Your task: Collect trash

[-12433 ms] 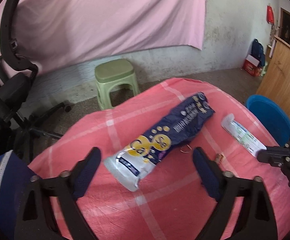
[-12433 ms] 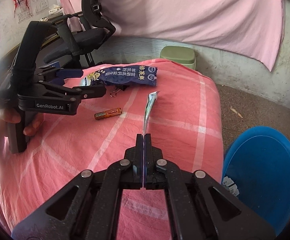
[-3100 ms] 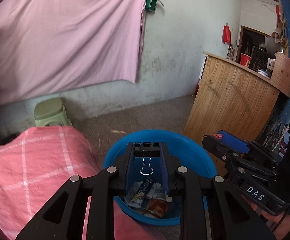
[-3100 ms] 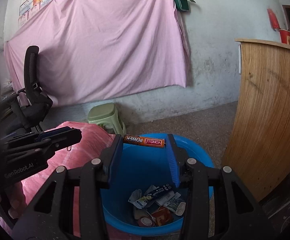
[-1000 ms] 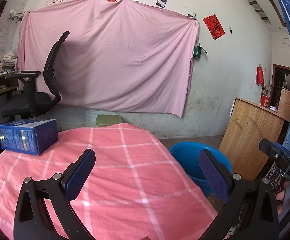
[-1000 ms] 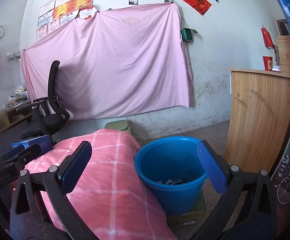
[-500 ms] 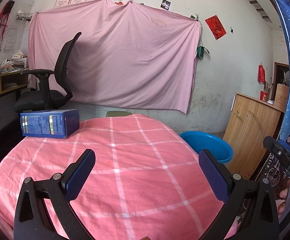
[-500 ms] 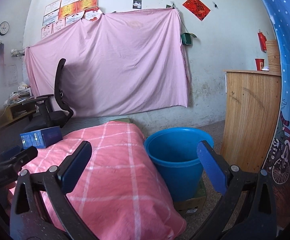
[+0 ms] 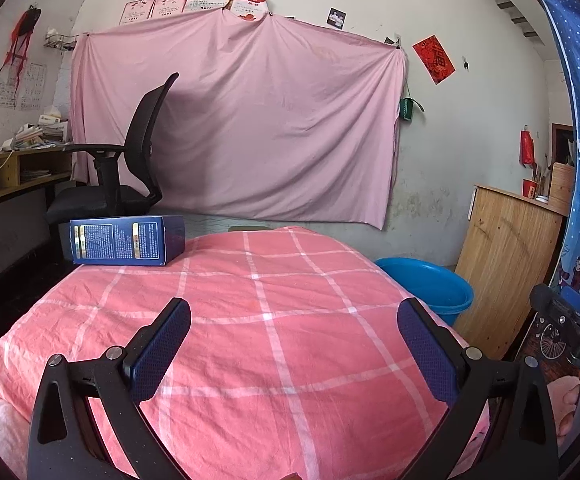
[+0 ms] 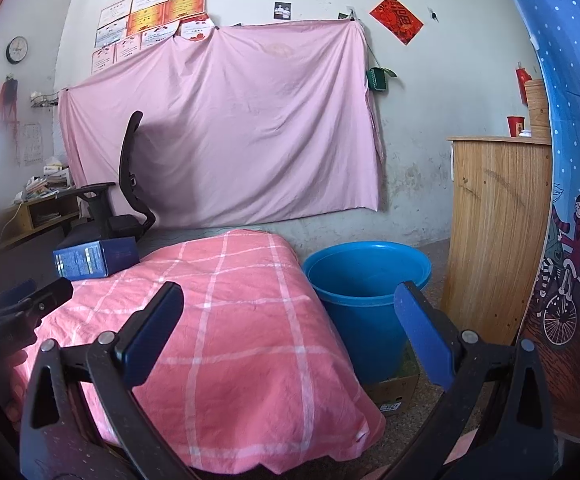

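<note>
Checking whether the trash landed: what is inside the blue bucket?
Only the blue bucket's rim and upper inner wall show, bare blue. Its bottom is hidden by the near wall in the right view and by the pink checked cloth in the left, so contents cannot be confirmed.

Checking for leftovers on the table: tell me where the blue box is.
In both views the blue box lies on the far left corner of the pink checked cloth, just in front of the black office chair.

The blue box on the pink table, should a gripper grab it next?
Probably, if it counts as trash: reach the left gripper toward the blue box. It is the only thing lying on the pink checked cloth, both grippers are open and empty, and the blue bucket stands beside the table.
</note>
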`<control>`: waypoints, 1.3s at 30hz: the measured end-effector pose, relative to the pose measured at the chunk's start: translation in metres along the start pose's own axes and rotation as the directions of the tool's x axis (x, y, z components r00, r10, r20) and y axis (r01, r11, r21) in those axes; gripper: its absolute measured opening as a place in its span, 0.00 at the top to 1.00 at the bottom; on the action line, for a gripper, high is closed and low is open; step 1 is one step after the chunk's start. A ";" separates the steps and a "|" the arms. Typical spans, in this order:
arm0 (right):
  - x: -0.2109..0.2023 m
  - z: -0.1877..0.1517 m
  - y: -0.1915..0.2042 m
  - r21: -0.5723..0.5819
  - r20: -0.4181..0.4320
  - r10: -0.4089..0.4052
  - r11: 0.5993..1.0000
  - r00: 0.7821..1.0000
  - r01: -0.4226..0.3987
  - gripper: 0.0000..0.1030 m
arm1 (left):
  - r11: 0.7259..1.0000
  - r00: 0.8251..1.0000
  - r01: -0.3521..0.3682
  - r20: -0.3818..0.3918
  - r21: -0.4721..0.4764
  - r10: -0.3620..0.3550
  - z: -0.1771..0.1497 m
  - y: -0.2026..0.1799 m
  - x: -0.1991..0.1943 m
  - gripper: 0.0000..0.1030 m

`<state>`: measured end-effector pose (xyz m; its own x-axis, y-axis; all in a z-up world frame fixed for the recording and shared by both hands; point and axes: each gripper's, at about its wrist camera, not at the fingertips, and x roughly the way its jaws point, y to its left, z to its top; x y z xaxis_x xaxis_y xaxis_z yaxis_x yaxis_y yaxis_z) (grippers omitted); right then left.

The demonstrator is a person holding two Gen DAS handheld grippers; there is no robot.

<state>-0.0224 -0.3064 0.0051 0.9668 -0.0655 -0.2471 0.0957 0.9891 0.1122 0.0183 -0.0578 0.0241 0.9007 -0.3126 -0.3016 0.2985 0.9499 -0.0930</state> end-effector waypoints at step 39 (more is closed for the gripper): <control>0.015 -0.021 0.011 -0.053 -0.066 -0.014 0.999 0.998 0.010 0.00 | 0.999 0.999 -0.050 0.022 0.019 0.050 -0.032 0.006 0.006 0.02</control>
<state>-0.0118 -0.2939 -0.0176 0.9477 -0.0701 -0.3113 0.0927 0.9940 0.0583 0.0149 -0.0539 -0.0090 0.9211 -0.2651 -0.2852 0.2591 0.9640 -0.0593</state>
